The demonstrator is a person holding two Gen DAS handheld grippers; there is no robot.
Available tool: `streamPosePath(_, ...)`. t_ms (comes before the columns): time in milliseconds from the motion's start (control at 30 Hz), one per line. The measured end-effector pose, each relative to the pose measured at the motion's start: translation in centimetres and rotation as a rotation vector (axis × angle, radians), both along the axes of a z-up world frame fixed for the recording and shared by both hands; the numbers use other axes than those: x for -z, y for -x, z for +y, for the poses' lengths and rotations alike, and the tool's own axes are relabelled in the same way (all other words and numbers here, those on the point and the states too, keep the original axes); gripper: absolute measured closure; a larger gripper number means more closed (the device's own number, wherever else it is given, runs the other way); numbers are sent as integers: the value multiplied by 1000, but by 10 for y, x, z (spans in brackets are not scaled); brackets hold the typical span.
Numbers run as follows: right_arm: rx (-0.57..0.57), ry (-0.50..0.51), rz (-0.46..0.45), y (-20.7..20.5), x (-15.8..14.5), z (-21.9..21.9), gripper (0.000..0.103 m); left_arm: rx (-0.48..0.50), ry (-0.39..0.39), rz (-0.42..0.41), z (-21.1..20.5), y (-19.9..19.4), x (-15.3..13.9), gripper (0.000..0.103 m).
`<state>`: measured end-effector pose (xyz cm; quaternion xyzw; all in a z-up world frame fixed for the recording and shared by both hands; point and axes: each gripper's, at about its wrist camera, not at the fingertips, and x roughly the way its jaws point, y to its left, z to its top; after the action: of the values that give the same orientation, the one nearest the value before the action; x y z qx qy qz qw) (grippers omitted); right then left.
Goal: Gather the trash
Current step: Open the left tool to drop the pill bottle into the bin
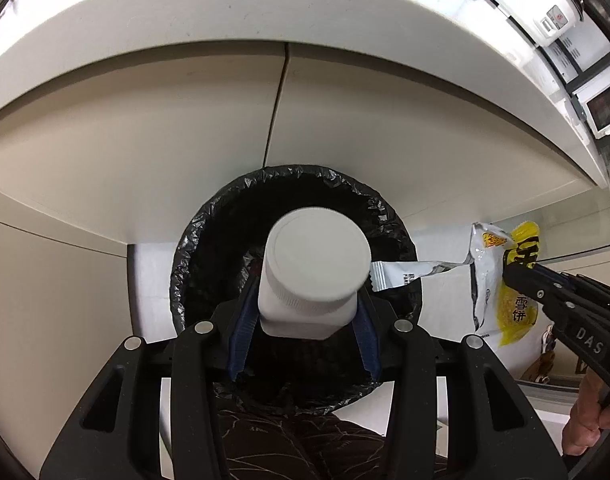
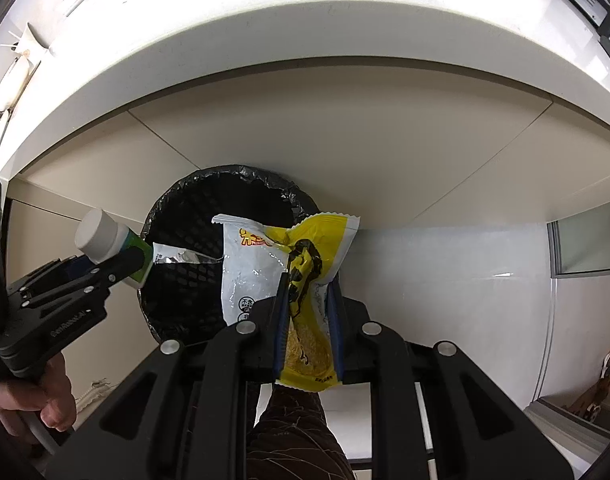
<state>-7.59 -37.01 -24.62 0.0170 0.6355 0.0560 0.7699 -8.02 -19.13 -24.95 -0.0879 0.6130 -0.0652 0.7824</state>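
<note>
My left gripper (image 1: 305,320) is shut on a white plastic bottle (image 1: 313,272) with a white cap, held over the mouth of a round bin lined with a black bag (image 1: 201,240). In the right wrist view the bottle (image 2: 105,240) shows a green label and hangs at the bin's left rim (image 2: 153,216). My right gripper (image 2: 307,304) is shut on a yellow and white snack wrapper (image 2: 305,256), held just right of the bin opening. The wrapper (image 1: 501,280) also shows at the right of the left wrist view, with its torn strip reaching toward the bottle.
The bin stands on a white floor (image 2: 445,272) against beige cabinet doors (image 1: 165,128) under a white countertop (image 1: 225,8). A dark patterned trouser leg (image 2: 297,432) is below the grippers. Baskets and appliances (image 1: 553,20) sit on the counter at the upper right.
</note>
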Motion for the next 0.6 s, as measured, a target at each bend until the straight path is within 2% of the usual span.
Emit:
streamPosePath(100,-4,-4,6,-4,2,0,87,-8,-4,-19,5,4,-7,43)
streamPosePath(233,-13,-10,11,-5,0,-1,87,-17,-17,-32,12,6,-16,31)
streamPosePath(267,-17,-9,9,-6,0,1,87,-22,-19,-33,14,6,-17,25)
streamPosePath(333,-31,-5,6,-7,0,5,87,-30,-2,-48,19,8,-25,23)
streamPosePath(400,-46,-5,6,-7,1,10,87,-37,-10,-70,25,12,-34,15)
streamPosePath(500,-69,-7,8,-8,3,18,87,-53,-17,-87,34,16,-42,9)
streamPosePath(600,-88,-16,15,-10,4,29,87,-81,-25,-91,46,20,-46,6)
